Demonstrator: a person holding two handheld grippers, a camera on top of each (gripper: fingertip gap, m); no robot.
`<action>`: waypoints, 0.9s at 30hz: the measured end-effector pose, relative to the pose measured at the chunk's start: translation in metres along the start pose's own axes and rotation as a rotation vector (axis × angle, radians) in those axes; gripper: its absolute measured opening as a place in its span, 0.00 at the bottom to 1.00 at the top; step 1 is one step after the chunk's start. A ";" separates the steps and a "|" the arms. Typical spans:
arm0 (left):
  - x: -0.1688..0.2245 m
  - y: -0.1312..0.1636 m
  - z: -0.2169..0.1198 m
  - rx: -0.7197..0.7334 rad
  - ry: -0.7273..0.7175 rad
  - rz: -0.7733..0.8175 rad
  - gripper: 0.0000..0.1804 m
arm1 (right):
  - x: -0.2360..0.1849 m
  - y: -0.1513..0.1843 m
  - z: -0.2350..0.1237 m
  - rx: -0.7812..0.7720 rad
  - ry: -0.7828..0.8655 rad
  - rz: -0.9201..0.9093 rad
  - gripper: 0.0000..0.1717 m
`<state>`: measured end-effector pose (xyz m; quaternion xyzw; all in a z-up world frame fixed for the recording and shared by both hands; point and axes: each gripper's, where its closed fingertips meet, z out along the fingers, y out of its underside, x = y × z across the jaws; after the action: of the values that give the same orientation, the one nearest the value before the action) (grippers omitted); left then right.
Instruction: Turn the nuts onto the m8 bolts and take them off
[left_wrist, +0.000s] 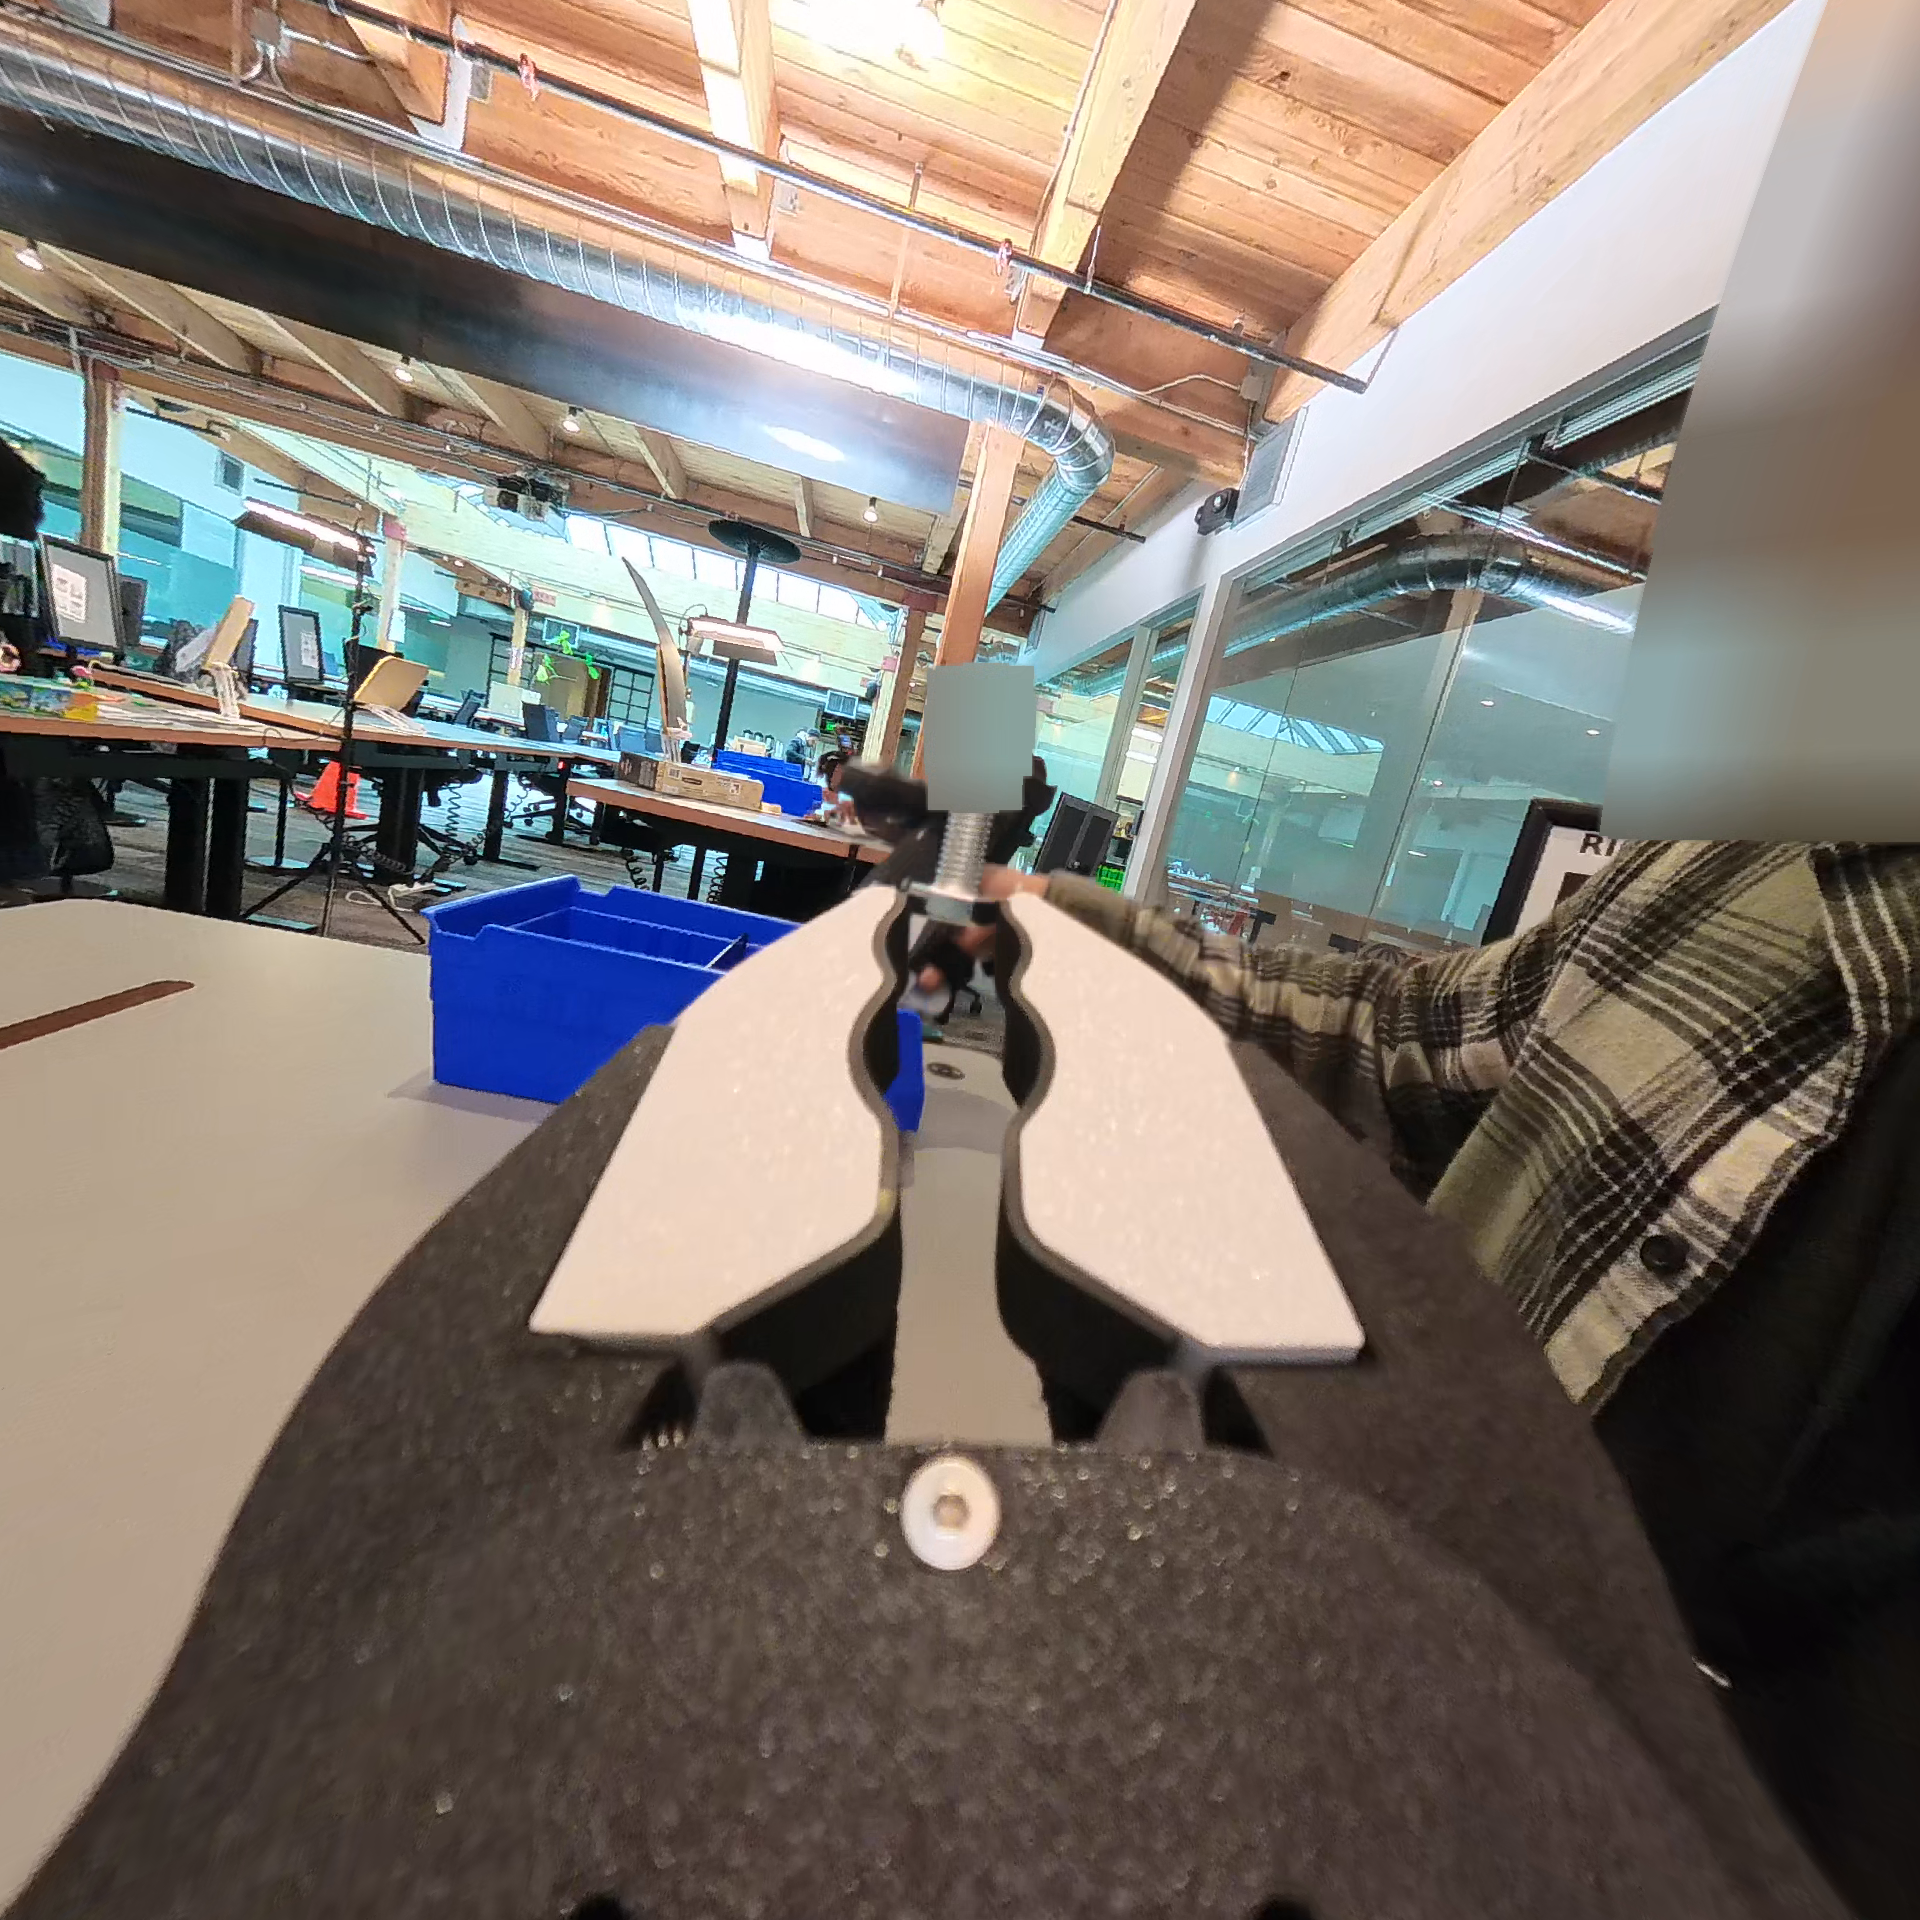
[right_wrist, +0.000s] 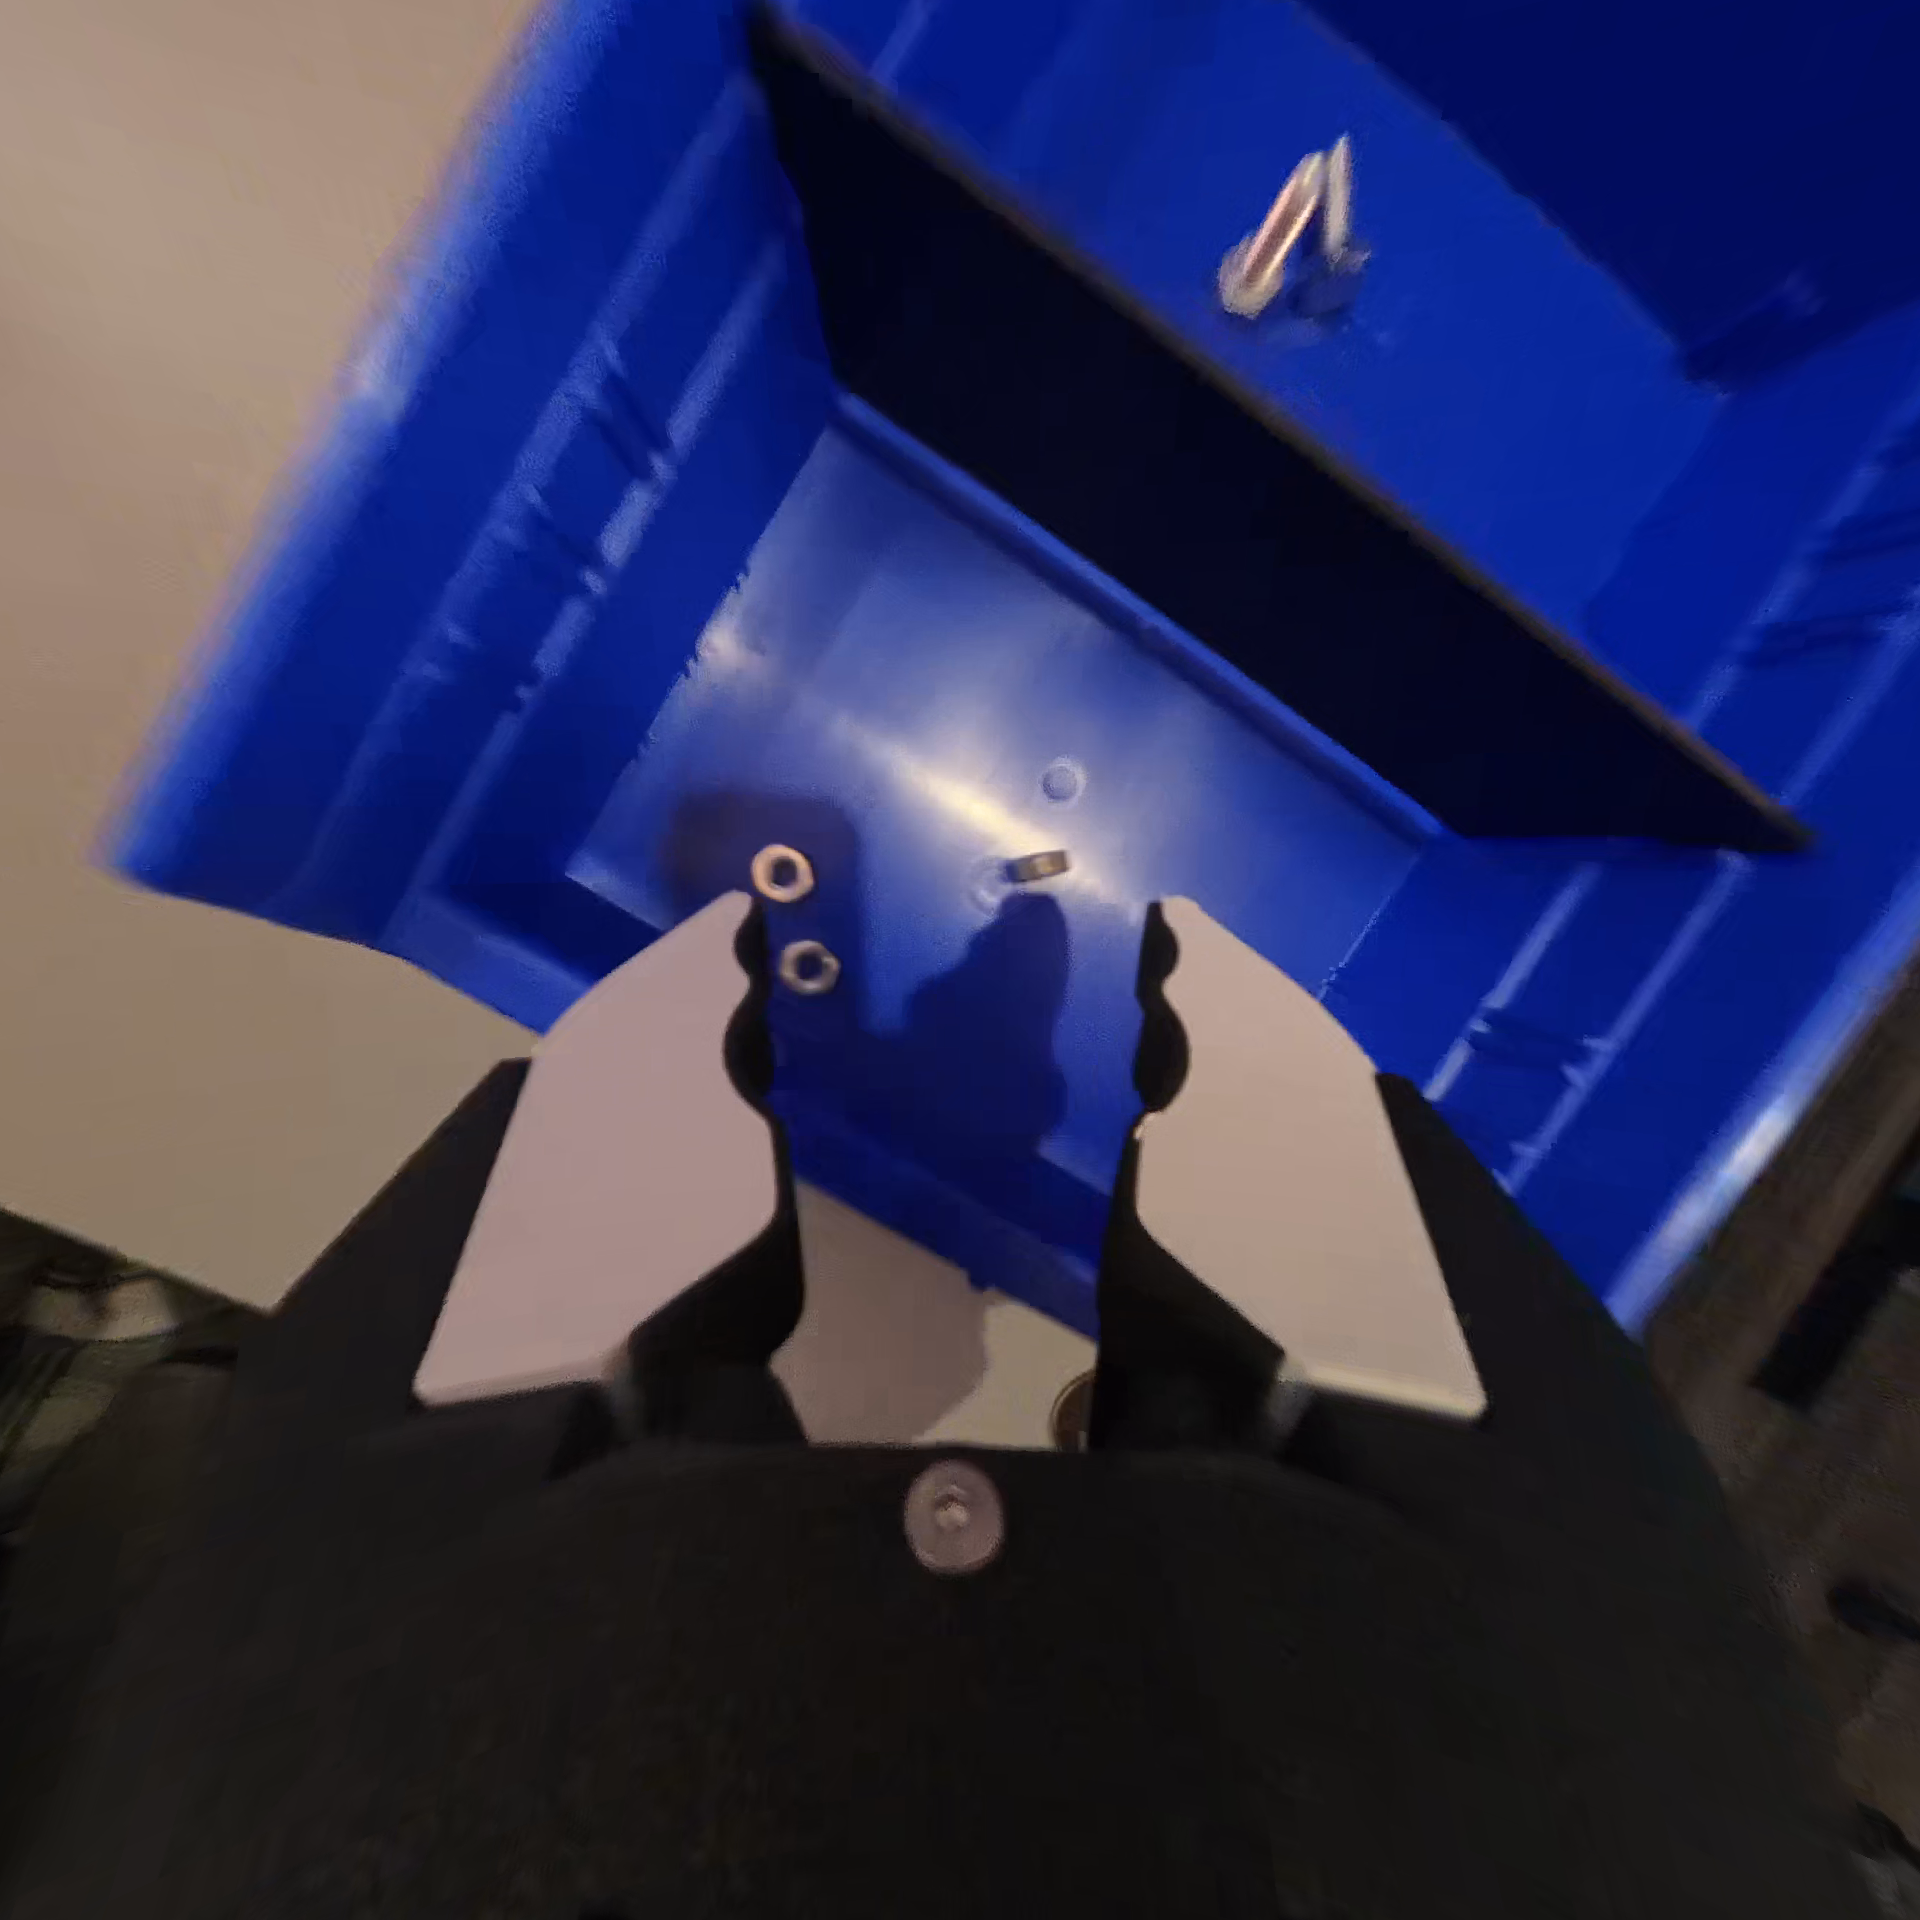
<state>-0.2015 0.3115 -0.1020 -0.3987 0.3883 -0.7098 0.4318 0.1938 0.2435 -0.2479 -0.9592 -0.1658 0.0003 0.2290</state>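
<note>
Gripping a bolt (left_wrist: 964, 868) by its head, left tool (left_wrist: 951, 914); right tool (right_wrist: 951, 914) wide, bare, above nuts (right_wrist: 784, 871).

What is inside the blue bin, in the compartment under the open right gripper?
Three loose nuts lie on the blue bin floor; bolts lie beyond the divider. Fingers cover the near floor.

Three loose nuts (right_wrist: 784, 871) and two bolts (right_wrist: 1288, 234) lie in one blue bin (right_wrist: 499, 582); a third bolt (left_wrist: 964, 847) stands upright.
</note>
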 end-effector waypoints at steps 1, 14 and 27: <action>-0.001 0.001 0.000 -0.002 -0.003 -0.002 0.08 | -0.007 -0.014 -0.017 0.047 -0.006 0.017 0.40; 0.002 0.005 0.004 -0.018 0.000 0.003 0.08 | -0.318 -0.252 -0.109 0.953 -0.592 -0.491 0.22; 0.002 0.006 0.007 -0.027 0.002 -0.005 0.08 | -0.346 -0.256 -0.085 0.829 -0.742 -0.562 0.04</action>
<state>-0.1939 0.3066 -0.1045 -0.4046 0.3972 -0.7062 0.4240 -0.2079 0.3116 -0.0854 -0.6462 -0.4665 0.3378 0.5007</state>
